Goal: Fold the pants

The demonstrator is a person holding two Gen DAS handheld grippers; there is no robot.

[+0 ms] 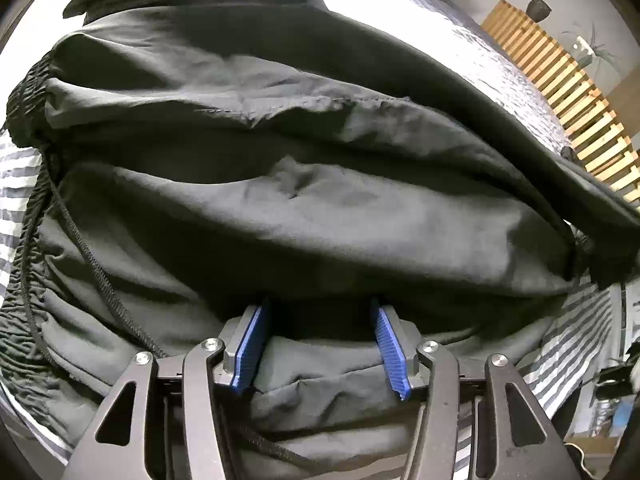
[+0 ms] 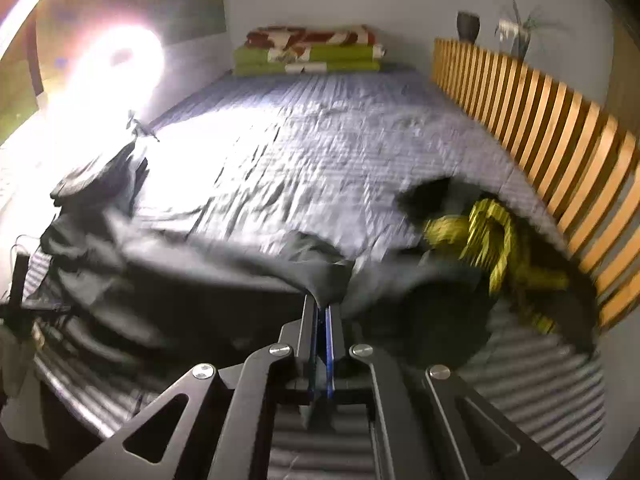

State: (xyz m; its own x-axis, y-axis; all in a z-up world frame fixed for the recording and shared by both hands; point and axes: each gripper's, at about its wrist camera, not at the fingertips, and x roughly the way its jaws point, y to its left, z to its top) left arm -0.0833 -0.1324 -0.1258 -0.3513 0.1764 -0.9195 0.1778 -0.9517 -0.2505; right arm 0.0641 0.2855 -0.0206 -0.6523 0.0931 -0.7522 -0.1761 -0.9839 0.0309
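Observation:
Dark grey pants (image 1: 304,208) with an elastic waistband (image 1: 28,92) and a black drawstring (image 1: 100,276) fill the left wrist view, bunched in thick folds on the bed. My left gripper (image 1: 320,308) stands open, its blue pads (image 1: 252,348) spread wide, with pants fabric lying between and over the tips. In the right wrist view my right gripper (image 2: 323,308) is shut on an edge of the pants (image 2: 224,264), which stretch away to the left, blurred by motion.
A grey striped bedspread (image 2: 312,152) covers the bed. Folded dark clothes (image 2: 96,176) sit at its left edge. A dark and yellow garment heap (image 2: 488,236) lies at the right by the wooden slatted rail (image 2: 552,140). Folded green and red blankets (image 2: 308,52) lie at the far end.

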